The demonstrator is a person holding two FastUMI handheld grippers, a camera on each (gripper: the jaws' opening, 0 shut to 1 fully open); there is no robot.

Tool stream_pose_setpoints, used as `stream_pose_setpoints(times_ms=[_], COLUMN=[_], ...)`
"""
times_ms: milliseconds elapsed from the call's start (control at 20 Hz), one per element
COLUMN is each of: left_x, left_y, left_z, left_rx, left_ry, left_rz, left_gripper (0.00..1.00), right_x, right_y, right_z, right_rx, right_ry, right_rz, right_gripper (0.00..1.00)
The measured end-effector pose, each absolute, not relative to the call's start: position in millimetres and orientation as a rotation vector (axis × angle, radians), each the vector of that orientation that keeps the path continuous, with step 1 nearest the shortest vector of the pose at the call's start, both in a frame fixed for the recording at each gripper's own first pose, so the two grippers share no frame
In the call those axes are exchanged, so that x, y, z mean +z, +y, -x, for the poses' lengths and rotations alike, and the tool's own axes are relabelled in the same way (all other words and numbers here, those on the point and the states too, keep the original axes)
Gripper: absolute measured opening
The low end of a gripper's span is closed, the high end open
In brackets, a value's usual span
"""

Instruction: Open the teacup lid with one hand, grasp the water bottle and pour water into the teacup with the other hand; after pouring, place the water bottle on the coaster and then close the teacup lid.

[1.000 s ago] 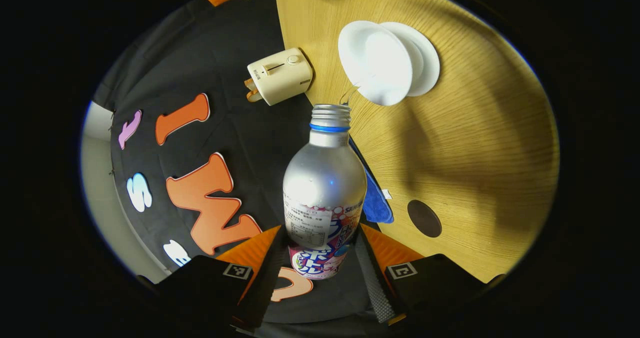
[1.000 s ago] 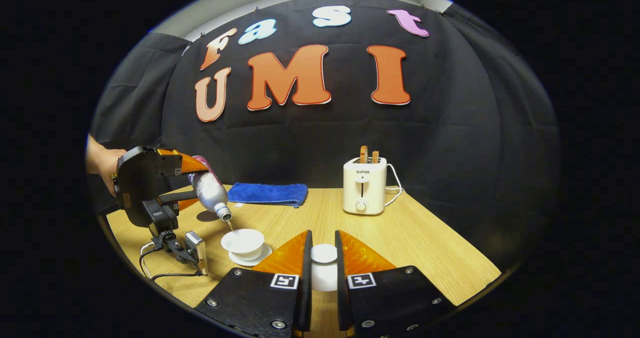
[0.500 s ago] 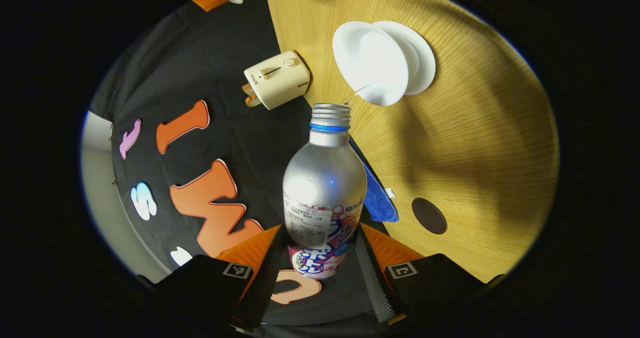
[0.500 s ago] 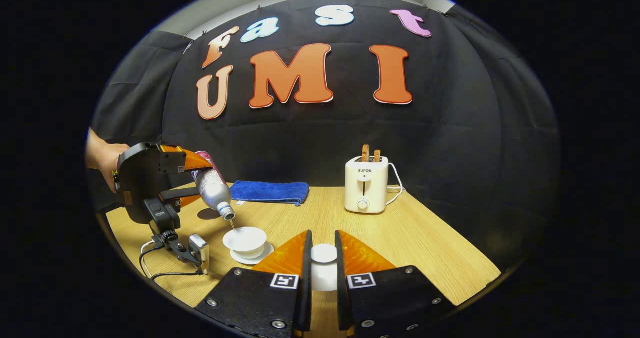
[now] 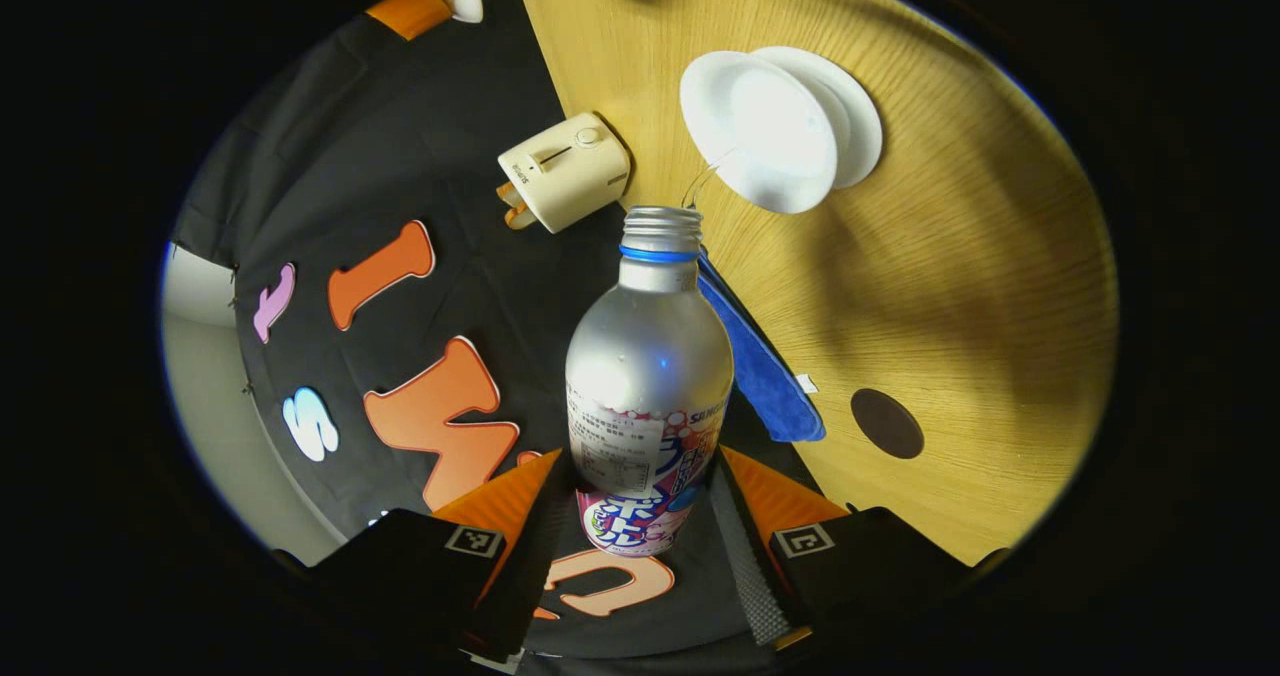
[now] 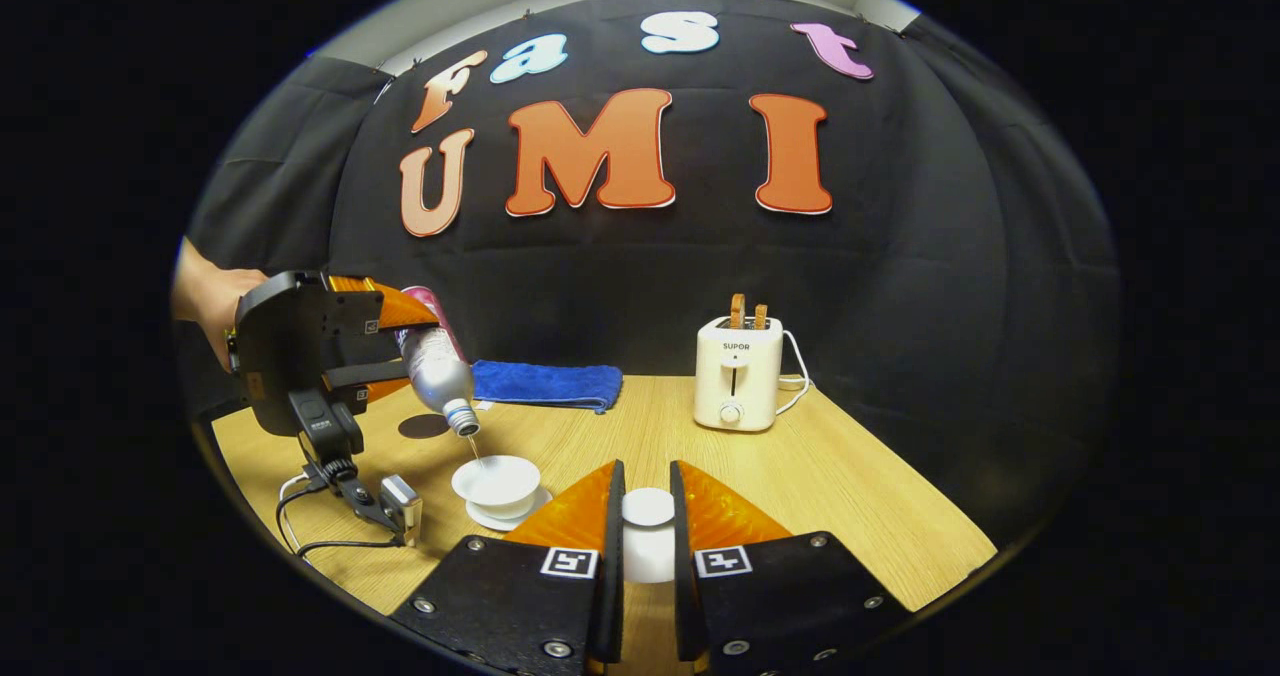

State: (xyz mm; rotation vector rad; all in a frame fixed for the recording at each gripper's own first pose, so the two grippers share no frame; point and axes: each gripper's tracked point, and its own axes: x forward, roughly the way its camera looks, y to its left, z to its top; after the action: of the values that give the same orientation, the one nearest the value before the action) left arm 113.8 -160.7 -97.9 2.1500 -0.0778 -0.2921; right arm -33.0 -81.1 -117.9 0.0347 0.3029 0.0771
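bottle (image 5: 648,376) tipped over teacup (image 5: 760,131), lid (image 6: 648,508) clamped, coaster (image 5: 886,423) apart

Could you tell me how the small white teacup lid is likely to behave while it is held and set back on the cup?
The small white teacup lid looks like glazed ceramic, so probably slippery and chip-prone. The right gripper pinches only its knob, so it may pivot. It is round, so it might roll if dropped.

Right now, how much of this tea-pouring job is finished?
About halfway. The lid is already off, shut between the right gripper's fingers. In hand: the left gripper tilts the water bottle and a thin stream runs into the teacup on its saucer. Left to do: stand the bottle on the dark coaster, then put the lid on the cup.
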Motion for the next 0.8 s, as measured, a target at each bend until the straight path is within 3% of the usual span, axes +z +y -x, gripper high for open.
stream_pose_setpoints(times_ms=[550,800], left_x=[-91.2,-113.3], left_y=[-163.5,-158.0], left_z=[-115.2,-113.9], left_rx=[-0.276,-0.32], left_ry=[-0.127,-0.085], left_rz=[-2.131,-1.976], left_gripper=[0.84,0.83], right_x=[-121.2,-123.3], right_y=[-64.9,-58.0], right_z=[30.6,27.6], right_rx=[0.103,0.101], right_ry=[0.321,0.332], right_rz=[-0.021,-0.019], right_gripper=[0.21,0.22])
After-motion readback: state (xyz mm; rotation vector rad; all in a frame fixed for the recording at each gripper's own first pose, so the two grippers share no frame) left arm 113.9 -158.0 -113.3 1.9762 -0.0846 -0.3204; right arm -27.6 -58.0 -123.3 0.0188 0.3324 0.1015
